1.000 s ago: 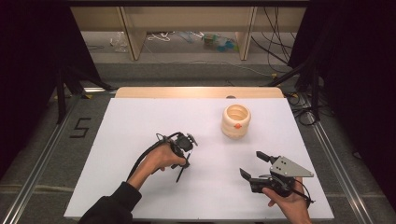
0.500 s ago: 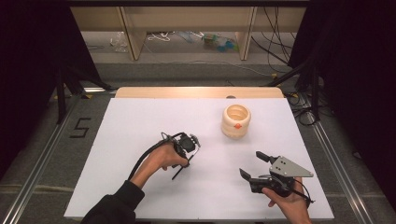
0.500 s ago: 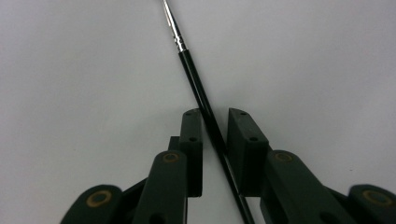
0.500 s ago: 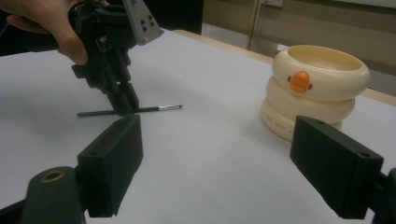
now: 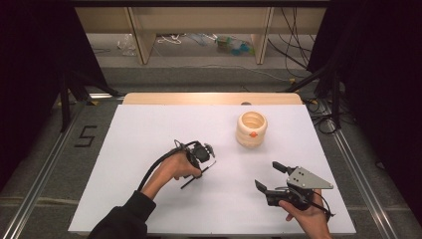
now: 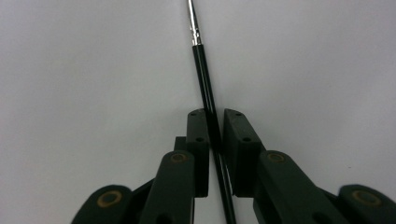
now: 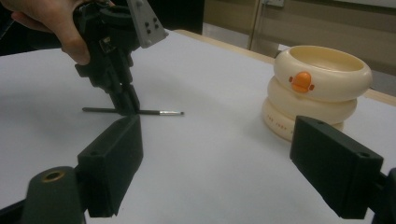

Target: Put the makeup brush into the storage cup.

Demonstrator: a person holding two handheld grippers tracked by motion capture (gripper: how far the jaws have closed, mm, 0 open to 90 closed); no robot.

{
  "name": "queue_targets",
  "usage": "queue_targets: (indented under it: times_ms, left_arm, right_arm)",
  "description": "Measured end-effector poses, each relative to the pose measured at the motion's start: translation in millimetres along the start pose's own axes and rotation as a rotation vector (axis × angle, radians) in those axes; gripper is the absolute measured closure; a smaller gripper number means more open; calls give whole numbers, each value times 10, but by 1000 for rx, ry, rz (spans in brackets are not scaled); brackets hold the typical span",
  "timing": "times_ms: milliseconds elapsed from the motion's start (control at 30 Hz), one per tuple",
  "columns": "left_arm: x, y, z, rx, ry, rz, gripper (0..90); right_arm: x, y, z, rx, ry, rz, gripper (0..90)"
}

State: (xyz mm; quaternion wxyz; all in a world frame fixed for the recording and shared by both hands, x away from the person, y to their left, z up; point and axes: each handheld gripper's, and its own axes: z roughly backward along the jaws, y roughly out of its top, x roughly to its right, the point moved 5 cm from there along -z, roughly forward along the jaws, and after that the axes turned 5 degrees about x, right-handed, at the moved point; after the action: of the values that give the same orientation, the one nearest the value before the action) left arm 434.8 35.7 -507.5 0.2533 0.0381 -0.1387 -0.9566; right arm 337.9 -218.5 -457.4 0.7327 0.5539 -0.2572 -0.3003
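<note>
On the white table [image 5: 149,129], at about six o'clock of centre, we note the left gripper [image 6: 215,126] pointing down, its jaws having just been closing and now pinched on a thin black paintbrush [image 6: 204,70] lying flat. At two o'clock stands a cream, ringed, glossy duck-faced pot [image 5: 252,128]. The right gripper [image 5: 271,175], at five o'clock, stands wide and empty. We judge a straight lift best, keeping the shaft level and squarely between the pads. The brush is slender, smooth and metal-ferruled, and liable to pivot.
</note>
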Motion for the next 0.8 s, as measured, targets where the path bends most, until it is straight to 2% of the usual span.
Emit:
queue_targets:
  times_ms: [67,267,400,467,533,667,700,800]
  left_arm:
    - [5,1,5,-4,0,-10,851]
    - [8,-1,6,-4,-2,-30,852]
    - [17,0,1,4,6,-33,852]
    - [14,-3,9,0,5,-48,853]
    - [4,-7,12,9,-11,-44,853]
    - [-40,-13,19,48,-36,-21,853]
    - [-49,-8,28,62,-37,-20,853]
    - [-45,26,85,122,-71,-10,853]
  right_arm:
    - [9,4,-2,7,-6,12,184]
    - [-1,0,0,-5,3,0,185]
    - [0,1,-9,4,-1,15,187]
    - [0,5,-10,5,-1,16,187]
    - [-1,2,-11,2,-1,18,188]
    - [7,2,15,-21,0,28,188]
    - [5,5,-8,6,-1,23,188]
    - [10,1,-8,1,6,26,188]
